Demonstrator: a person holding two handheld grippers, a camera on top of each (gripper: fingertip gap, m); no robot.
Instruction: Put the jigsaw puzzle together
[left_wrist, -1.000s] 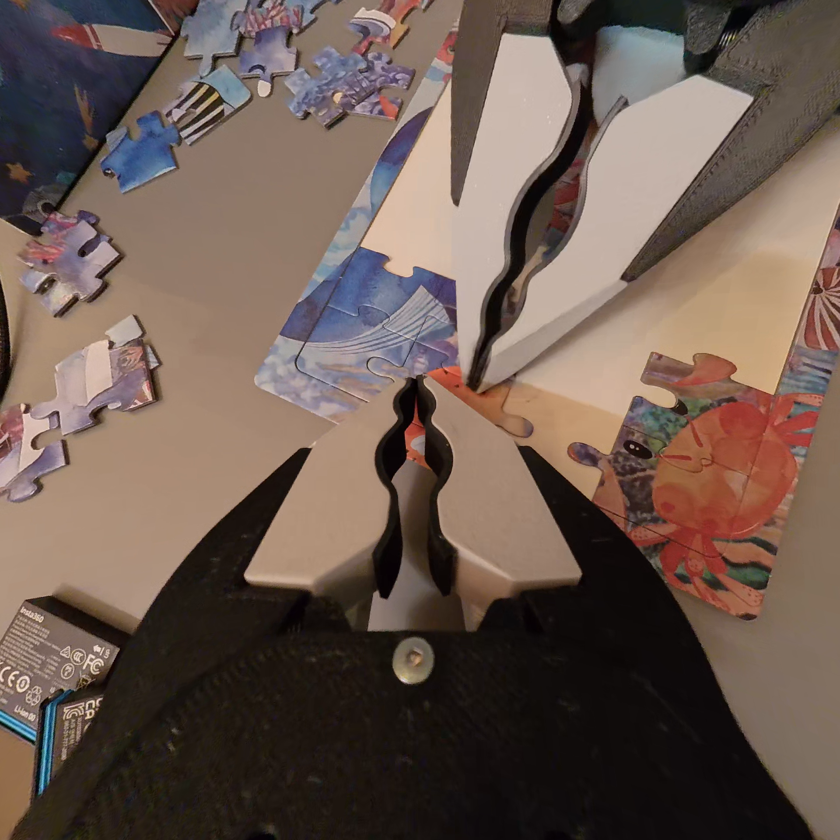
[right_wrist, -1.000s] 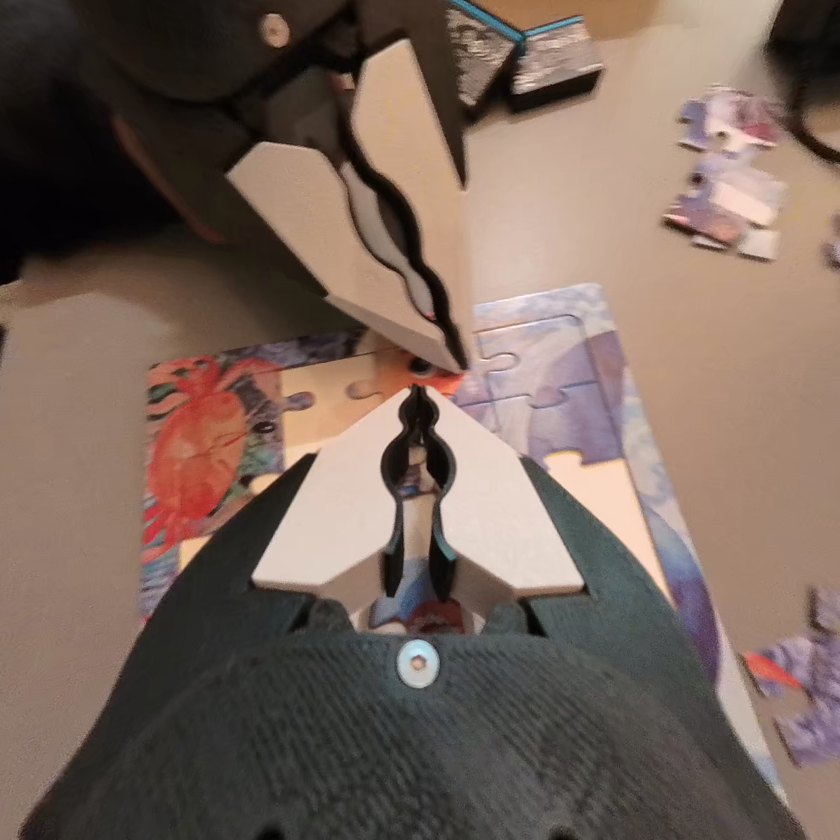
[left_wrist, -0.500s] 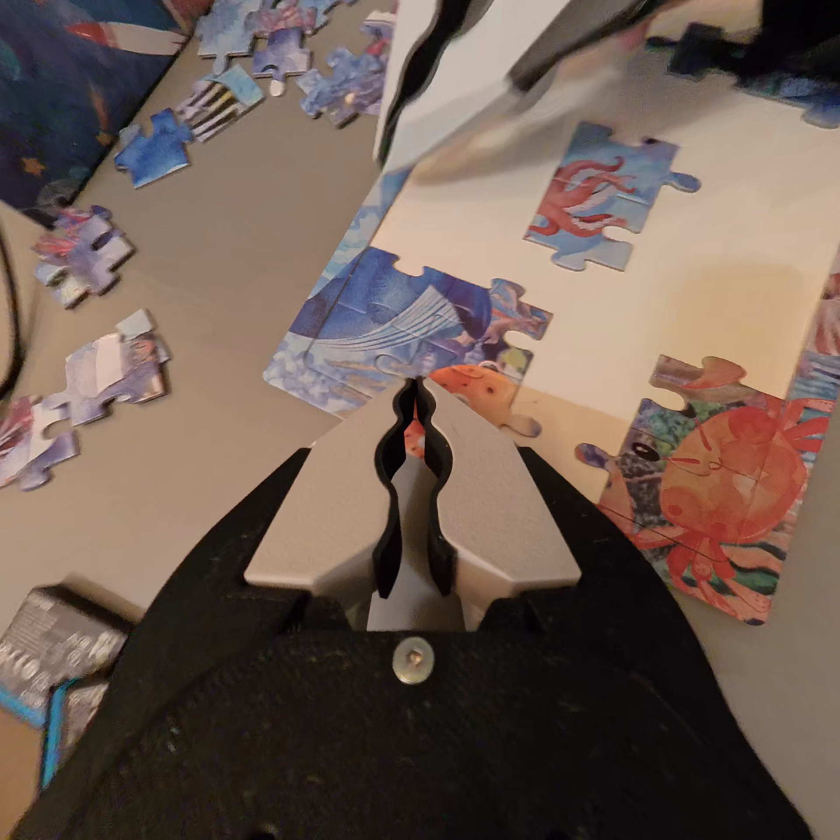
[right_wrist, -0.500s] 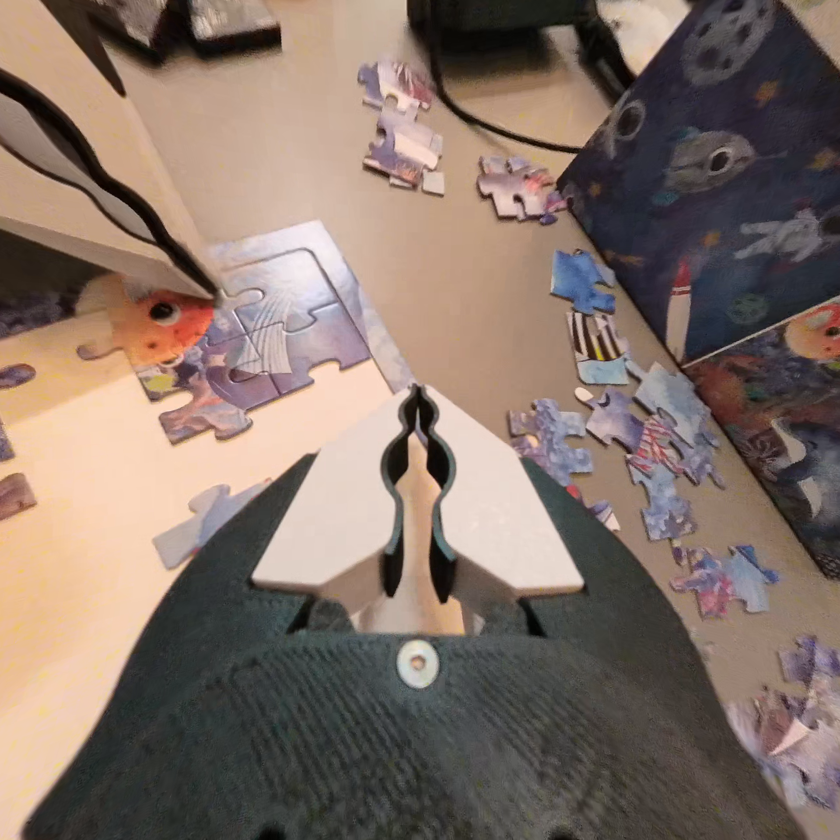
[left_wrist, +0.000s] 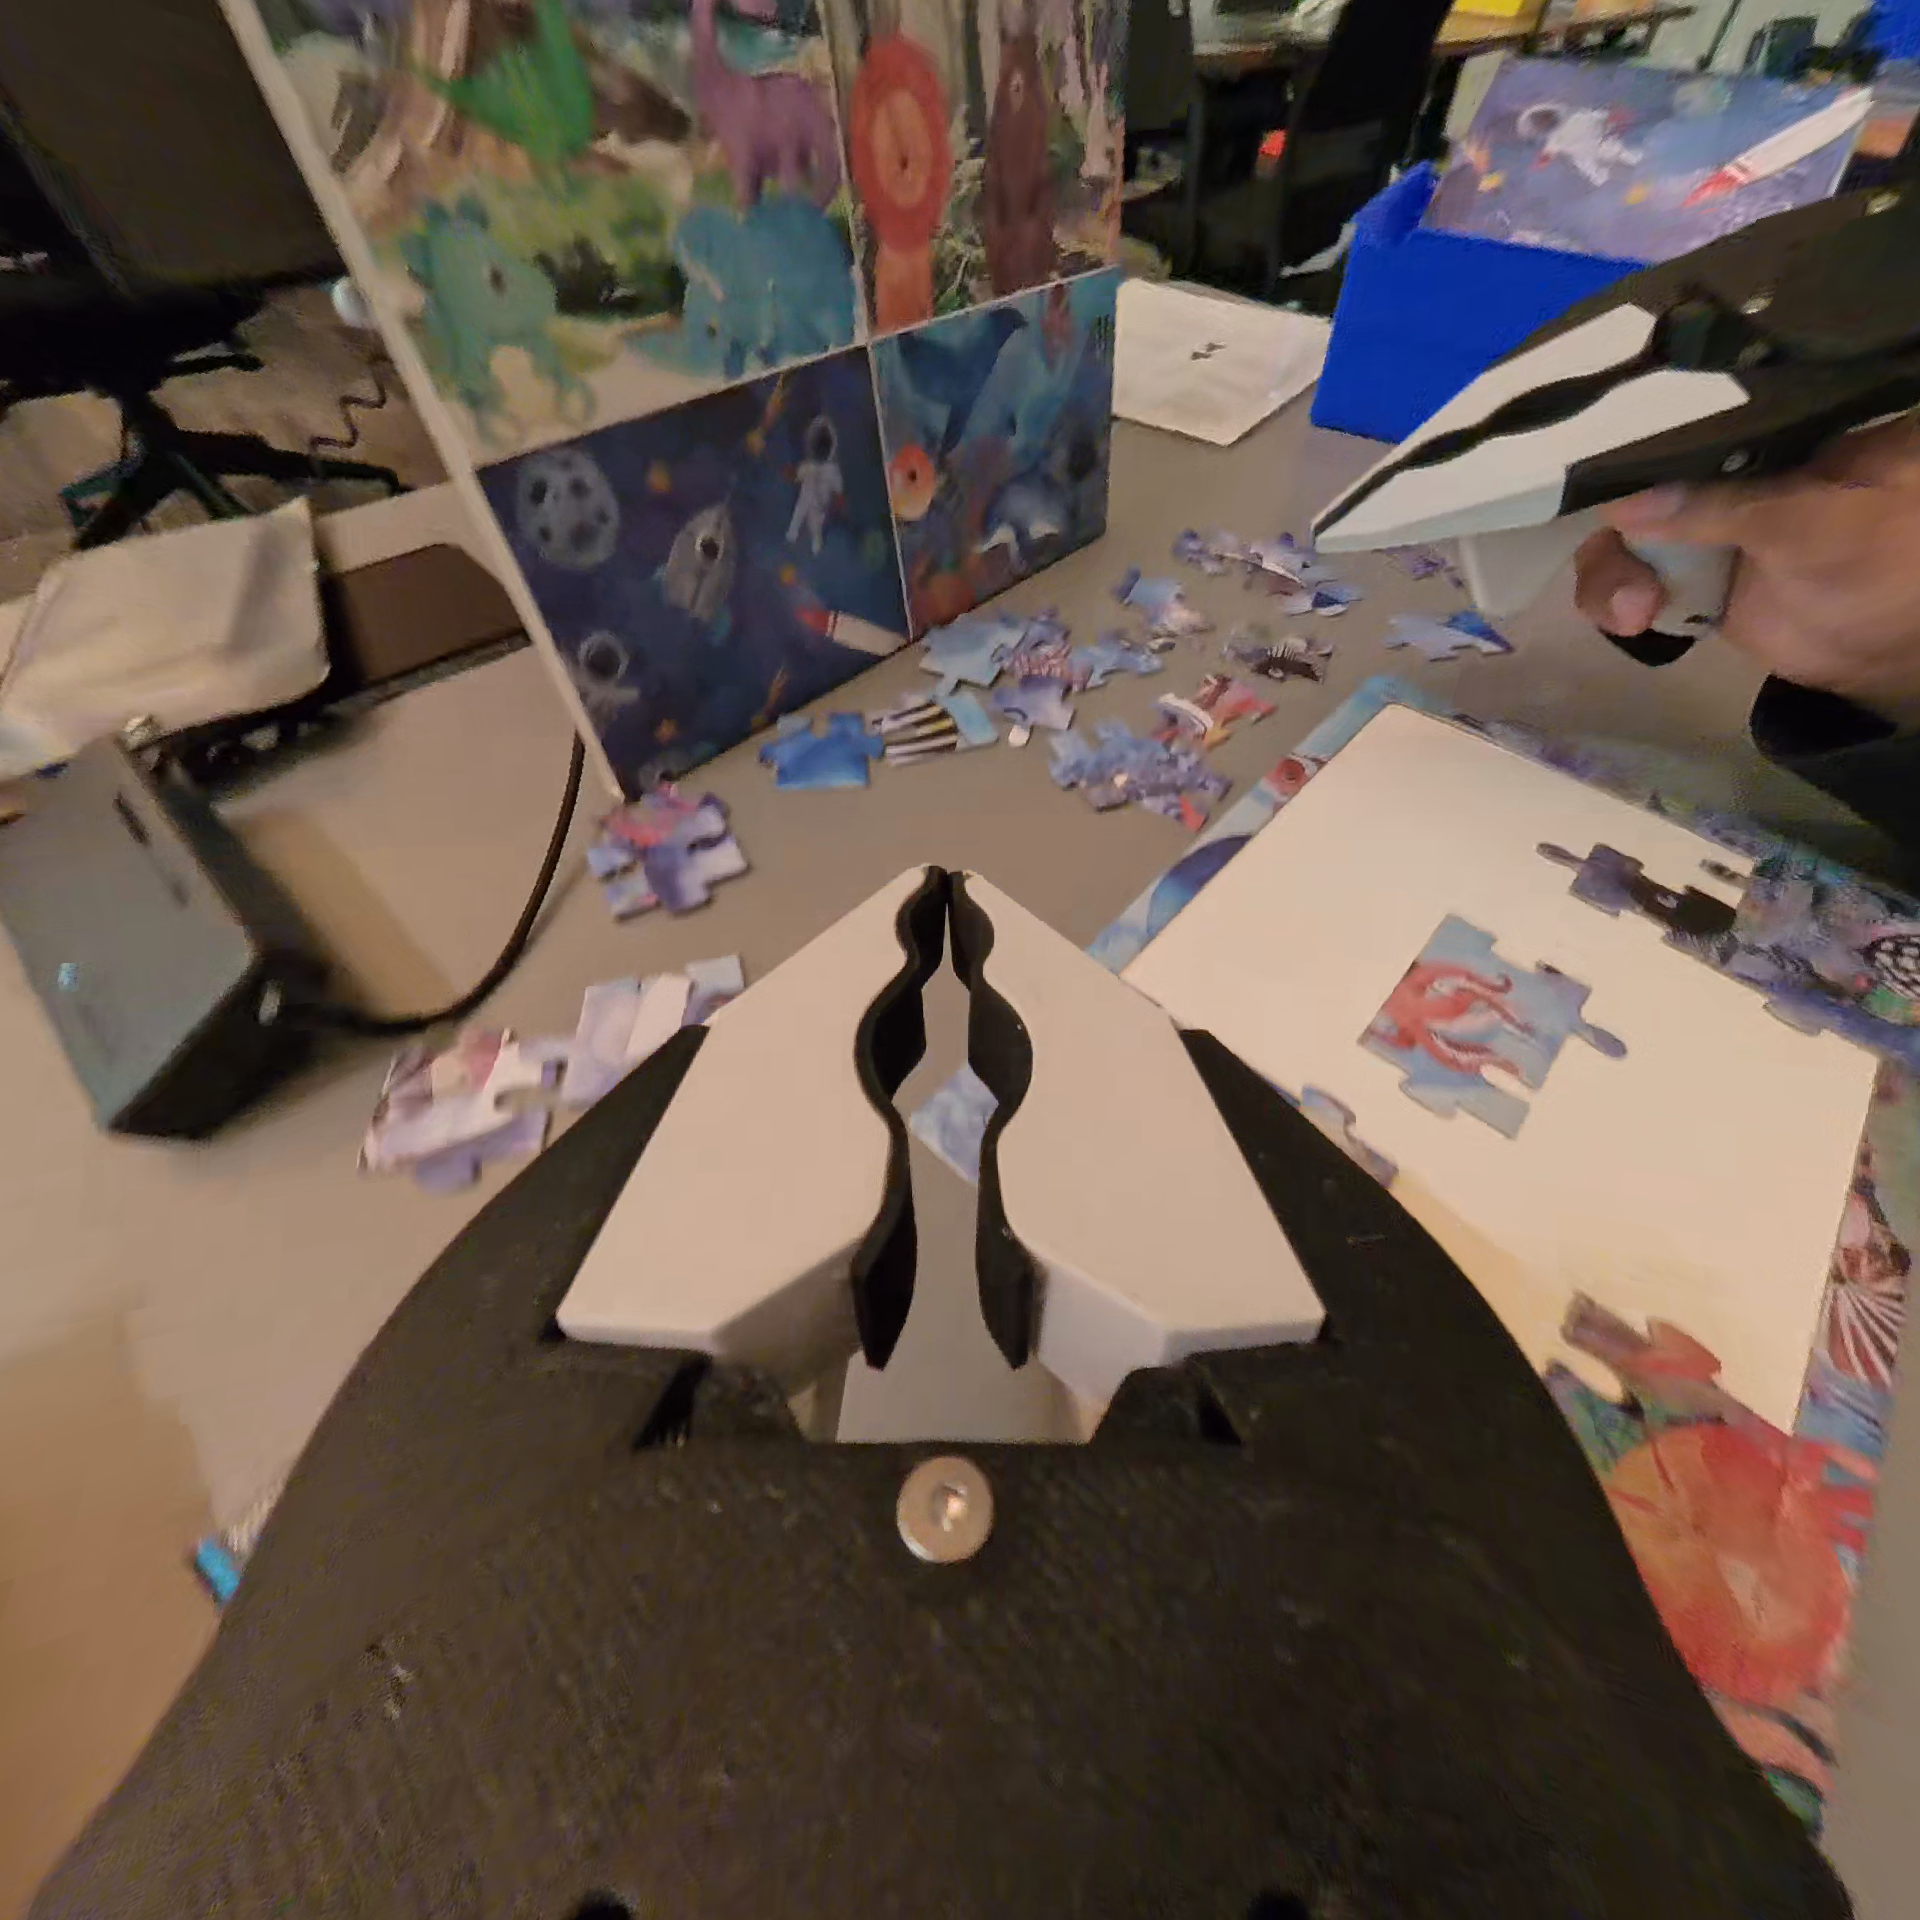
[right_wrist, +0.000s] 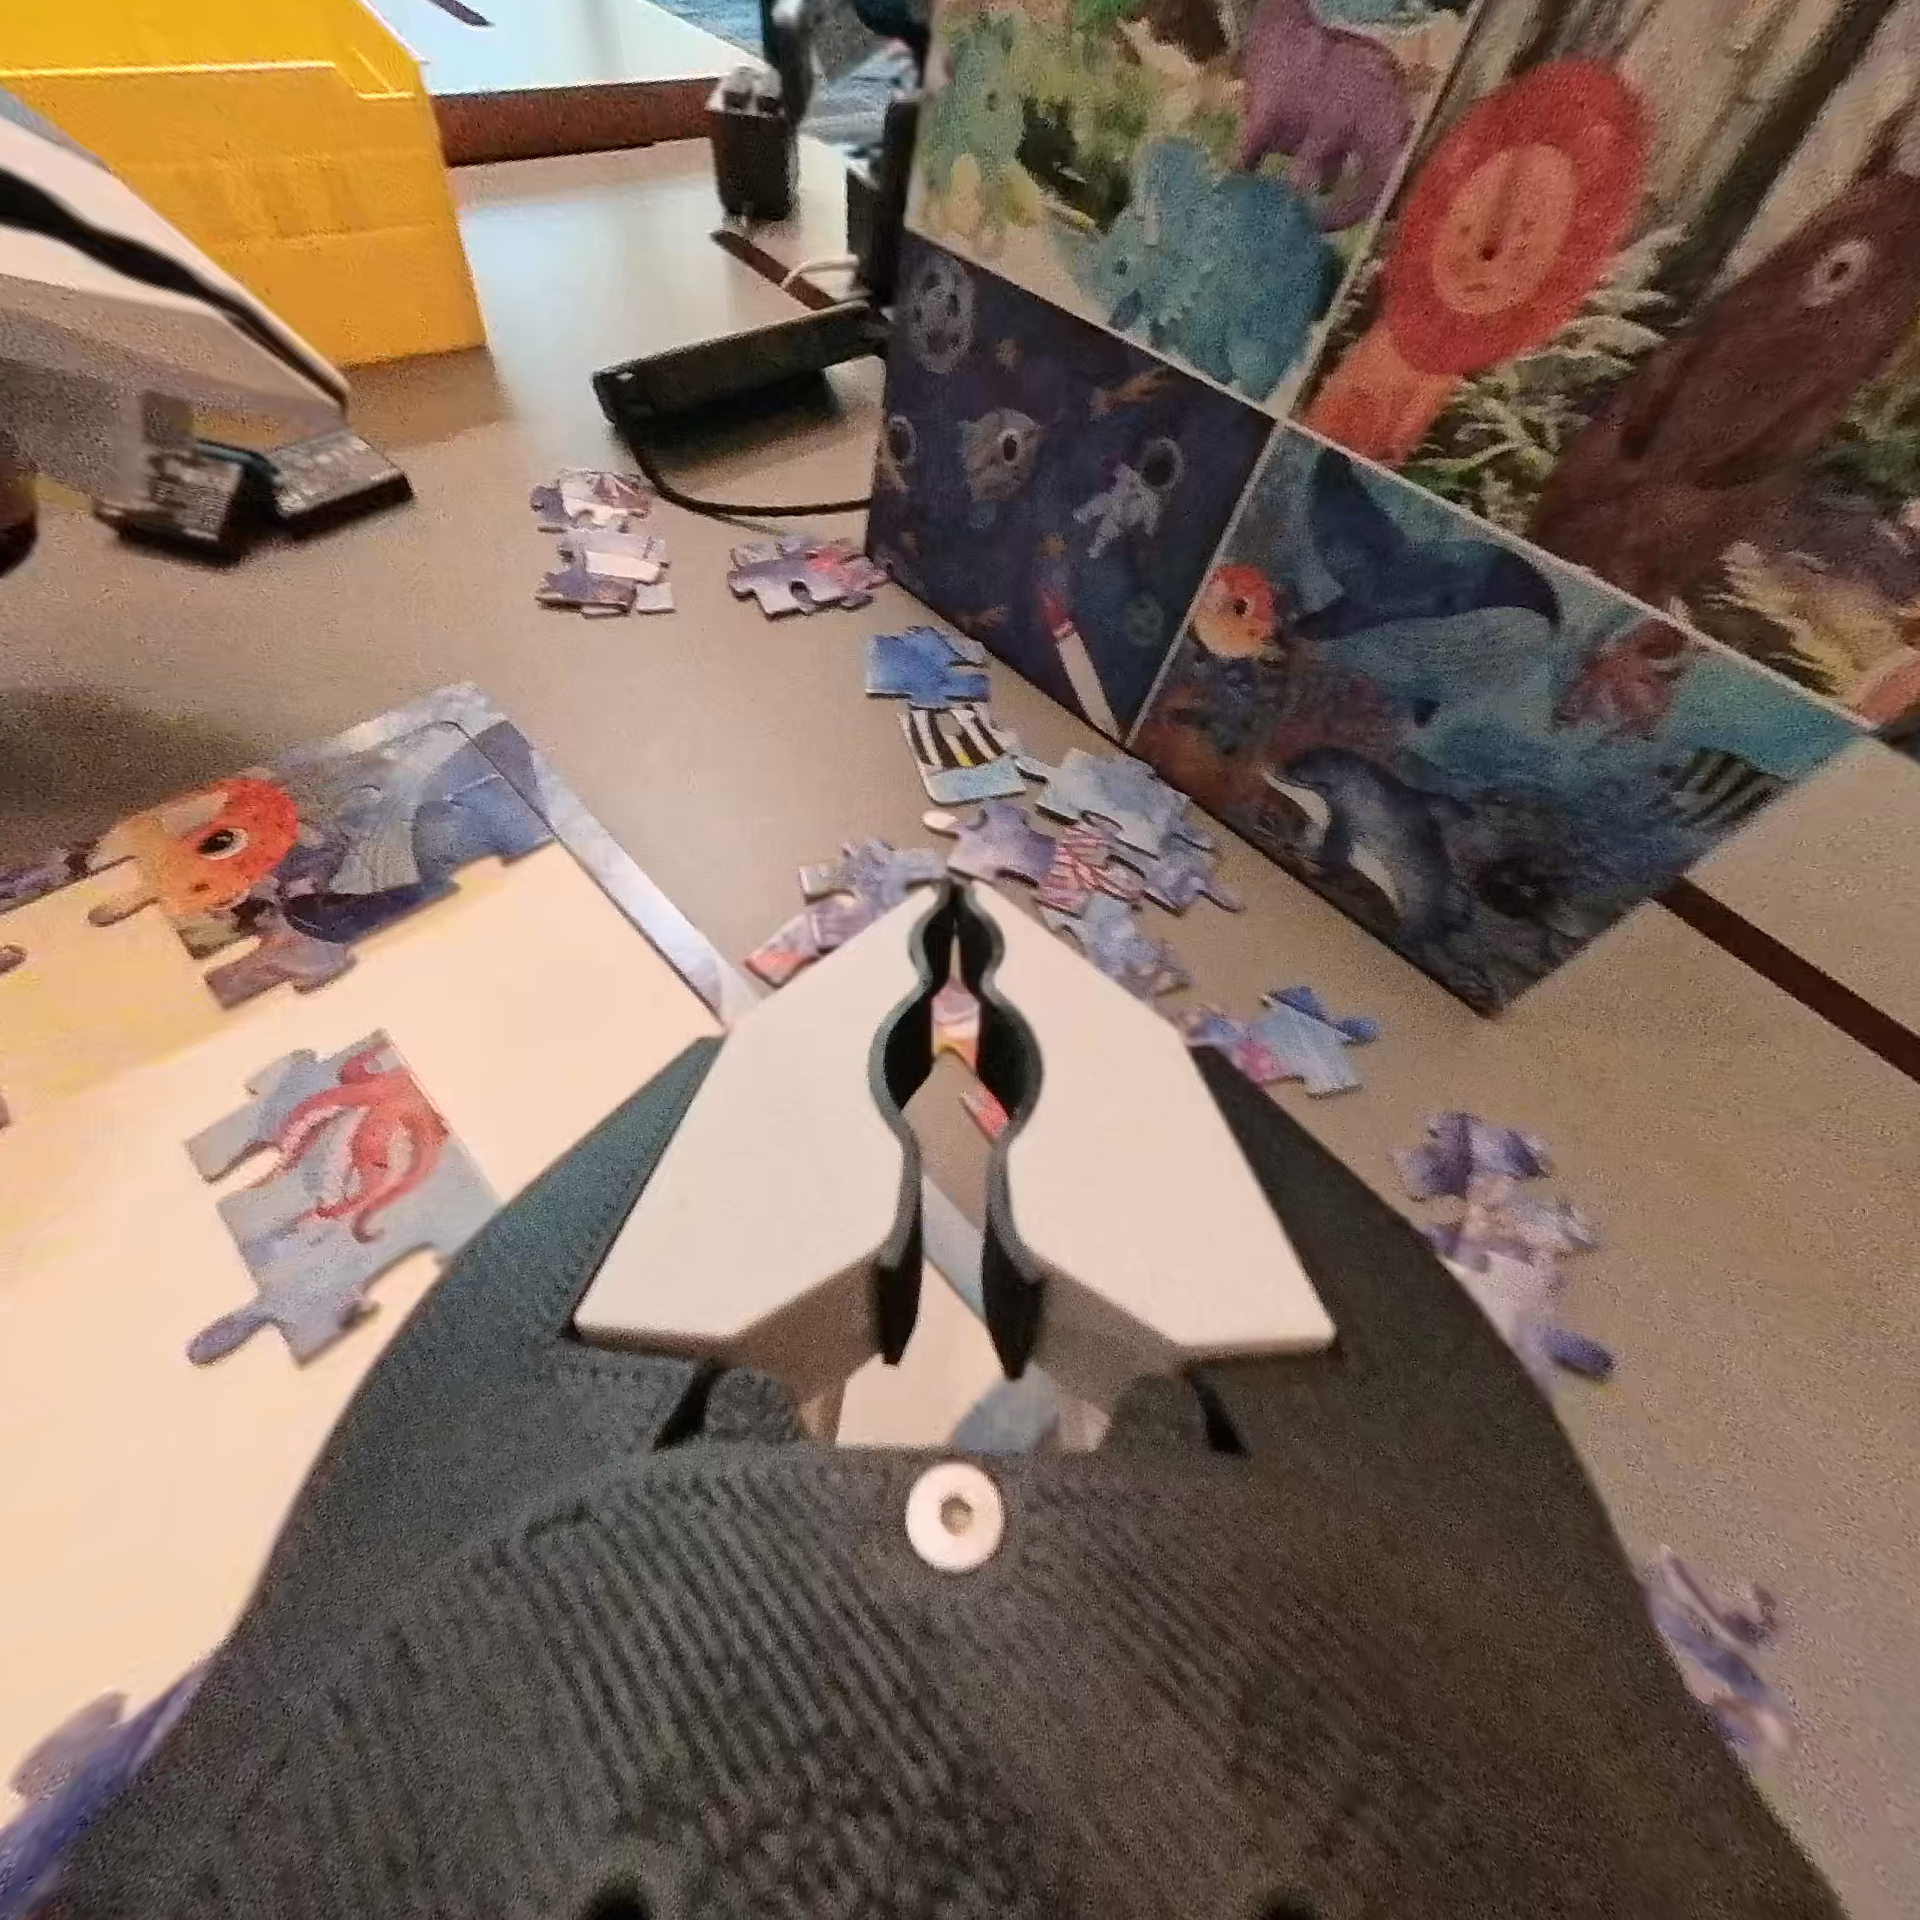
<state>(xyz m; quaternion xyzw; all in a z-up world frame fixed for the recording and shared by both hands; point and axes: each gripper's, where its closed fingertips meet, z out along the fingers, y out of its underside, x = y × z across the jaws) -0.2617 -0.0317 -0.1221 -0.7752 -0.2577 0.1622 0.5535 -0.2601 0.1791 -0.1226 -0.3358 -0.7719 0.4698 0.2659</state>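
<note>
The puzzle tray (left_wrist: 1621, 1174) lies on the grey table with a cream bare middle. An orange fish section (right_wrist: 229, 831) fills one corner and a red crab section (left_wrist: 1756, 1558) another. A loose octopus piece (left_wrist: 1475, 1023) lies on the bare middle; it also shows in the right wrist view (right_wrist: 332, 1174). Several loose pieces (right_wrist: 1081, 831) lie scattered in front of the upright puzzle box (right_wrist: 1455, 416). My left gripper (left_wrist: 948, 878) is shut and empty, raised above the table. My right gripper (right_wrist: 954, 899) is shut and empty, above the loose pieces; it also shows in the left wrist view (left_wrist: 1325, 535).
A black device with a cable (left_wrist: 125, 935) sits at the left. More loose pieces (left_wrist: 665, 852) lie near it. A blue bin (left_wrist: 1455, 322) stands at the back right. A yellow bin (right_wrist: 260, 177) and small black packs (right_wrist: 239, 478) show in the right wrist view.
Both grippers have lifted away from the orange fish piece in the tray. The right one has swung toward the loose pieces by the box. The octopus piece now lies uncovered on the tray.
</note>
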